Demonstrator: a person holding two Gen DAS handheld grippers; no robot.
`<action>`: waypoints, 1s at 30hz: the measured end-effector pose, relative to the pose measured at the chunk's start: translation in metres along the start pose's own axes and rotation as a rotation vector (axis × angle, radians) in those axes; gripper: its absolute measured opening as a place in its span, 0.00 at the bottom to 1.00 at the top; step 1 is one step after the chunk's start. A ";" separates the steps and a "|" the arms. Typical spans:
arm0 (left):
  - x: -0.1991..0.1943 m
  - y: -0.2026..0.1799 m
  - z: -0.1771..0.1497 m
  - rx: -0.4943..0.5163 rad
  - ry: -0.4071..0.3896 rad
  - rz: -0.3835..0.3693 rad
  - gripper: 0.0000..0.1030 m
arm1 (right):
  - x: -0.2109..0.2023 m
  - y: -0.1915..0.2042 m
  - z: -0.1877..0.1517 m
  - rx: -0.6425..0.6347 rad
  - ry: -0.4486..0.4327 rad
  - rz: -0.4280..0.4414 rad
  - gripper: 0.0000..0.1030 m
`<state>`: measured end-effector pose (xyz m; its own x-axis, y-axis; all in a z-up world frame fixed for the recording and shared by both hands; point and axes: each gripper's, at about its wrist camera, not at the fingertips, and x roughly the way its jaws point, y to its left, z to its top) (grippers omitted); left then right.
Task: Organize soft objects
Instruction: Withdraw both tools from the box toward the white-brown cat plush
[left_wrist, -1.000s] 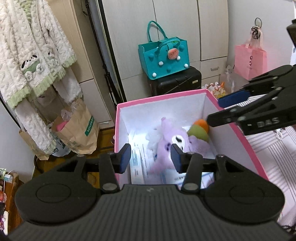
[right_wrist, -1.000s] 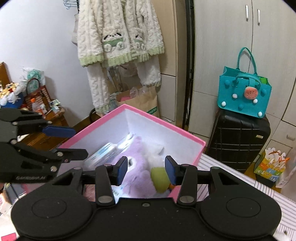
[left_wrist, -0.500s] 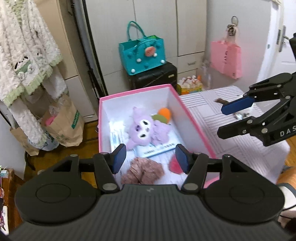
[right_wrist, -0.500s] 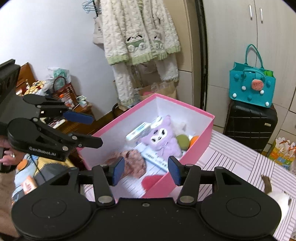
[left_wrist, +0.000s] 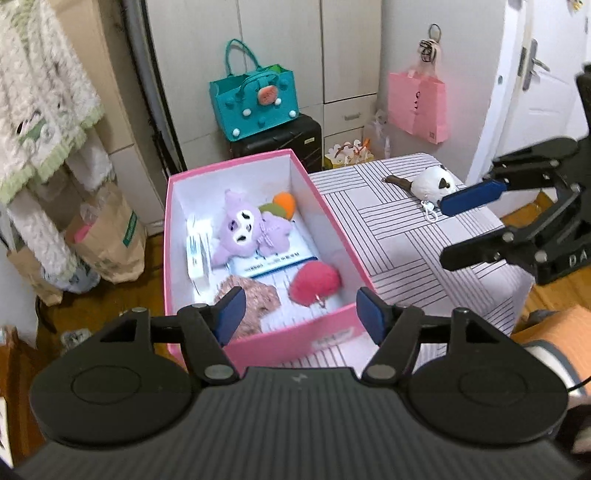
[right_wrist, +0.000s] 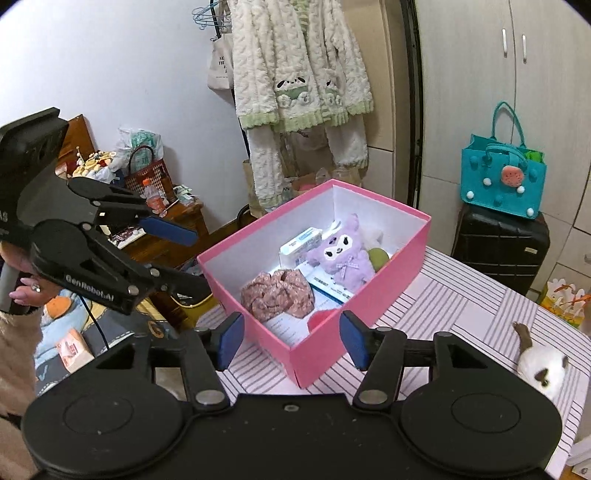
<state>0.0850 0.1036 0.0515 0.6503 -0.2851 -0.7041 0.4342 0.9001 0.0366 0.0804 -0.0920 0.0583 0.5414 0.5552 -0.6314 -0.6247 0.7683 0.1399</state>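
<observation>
While both grippers hang above the near end of the pink box (left_wrist: 332, 225), neither holds anything: the left gripper (left_wrist: 297, 314) has just been opening its jaws and they stand apart with nothing between them; the right gripper (right_wrist: 291, 338) likewise has just been opening, jaws apart and empty.

Step in hand, as judged: fetching the last loose soft item, the white-and-brown plush keychain (left_wrist: 434, 181). In the left wrist view it lies upper right of centre on the striped tabletop (left_wrist: 399, 236), well apart from the box; in the right wrist view it sits at the lower right edge. To do it well: approach with the right gripper, which is nearer; keep the jaws wide, straddle the round white body rather than the brown tail or the clip, close gently since the plush will compress, lift clear of the box wall before carrying across.

Contents of box, counted:
- purple plush doll (left_wrist: 245, 227), one, centre of the box, lying on a printed booklet (left_wrist: 275, 260), one.
- green-and-orange plush piece (left_wrist: 280, 206), one, touching the doll at the far end.
- pink fluffy pompom (left_wrist: 314, 282), one, near right corner.
- brownish-pink floral scrunchie (right_wrist: 277, 293), one, near left.
- white packet (left_wrist: 197, 247), one, against the left wall.

Grippers: two. Boxes: one.
</observation>
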 end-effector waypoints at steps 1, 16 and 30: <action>-0.002 -0.004 -0.002 0.002 0.005 -0.011 0.64 | -0.004 0.001 -0.004 -0.005 -0.003 -0.006 0.64; 0.013 -0.053 -0.027 0.084 0.104 -0.100 0.68 | -0.032 -0.009 -0.066 0.077 0.010 -0.062 0.80; 0.047 -0.094 -0.036 0.153 0.110 -0.151 0.93 | -0.031 -0.043 -0.118 0.131 0.015 -0.143 0.89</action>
<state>0.0527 0.0178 -0.0108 0.5023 -0.3679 -0.7825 0.6162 0.7872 0.0255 0.0244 -0.1792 -0.0181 0.6106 0.4331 -0.6630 -0.4628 0.8745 0.1451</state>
